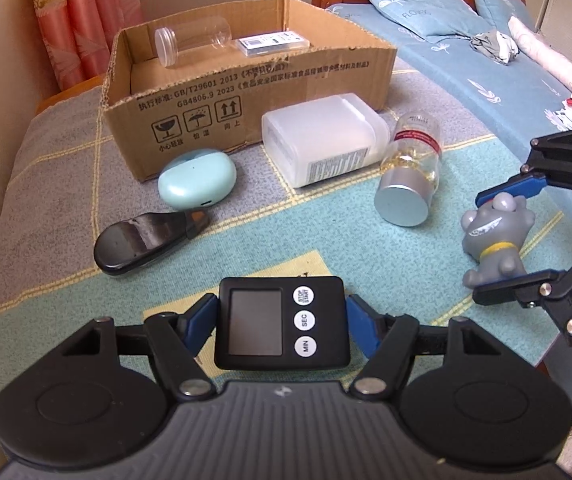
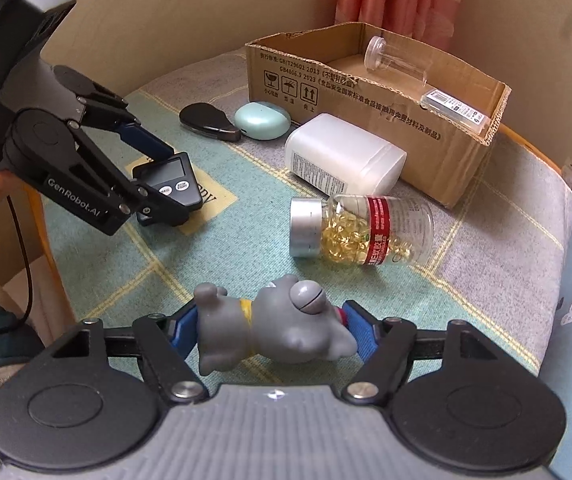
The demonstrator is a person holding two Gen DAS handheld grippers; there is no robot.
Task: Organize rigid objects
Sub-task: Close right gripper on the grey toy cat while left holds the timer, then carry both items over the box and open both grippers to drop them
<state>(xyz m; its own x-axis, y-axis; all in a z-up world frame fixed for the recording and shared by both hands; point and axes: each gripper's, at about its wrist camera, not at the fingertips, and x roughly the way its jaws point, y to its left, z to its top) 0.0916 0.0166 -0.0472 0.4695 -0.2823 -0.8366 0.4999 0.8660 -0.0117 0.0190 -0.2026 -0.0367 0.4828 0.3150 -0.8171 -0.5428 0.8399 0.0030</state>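
Note:
My left gripper (image 1: 282,320) is shut on a black digital timer (image 1: 282,326), its blue pads pressing on both sides; the right wrist view shows the same timer (image 2: 178,184) just above the cushion. My right gripper (image 2: 272,330) is shut on a grey toy figure (image 2: 278,332) that lies sideways, one pad on its legs and one on its head. In the left wrist view the toy (image 1: 494,240) sits at the right edge. A cardboard box (image 1: 246,96) at the back holds a clear jar (image 1: 194,40) and a small clear case (image 1: 272,43).
On the checked cushion (image 1: 66,184) lie a white plastic bottle (image 1: 322,140), a capsule bottle with a silver lid (image 1: 410,172), a mint earbud case (image 1: 197,180) and a black clip-like object (image 1: 142,242). A bed with blue pillows (image 1: 406,4) is at the right, a pink curtain (image 1: 86,20) behind.

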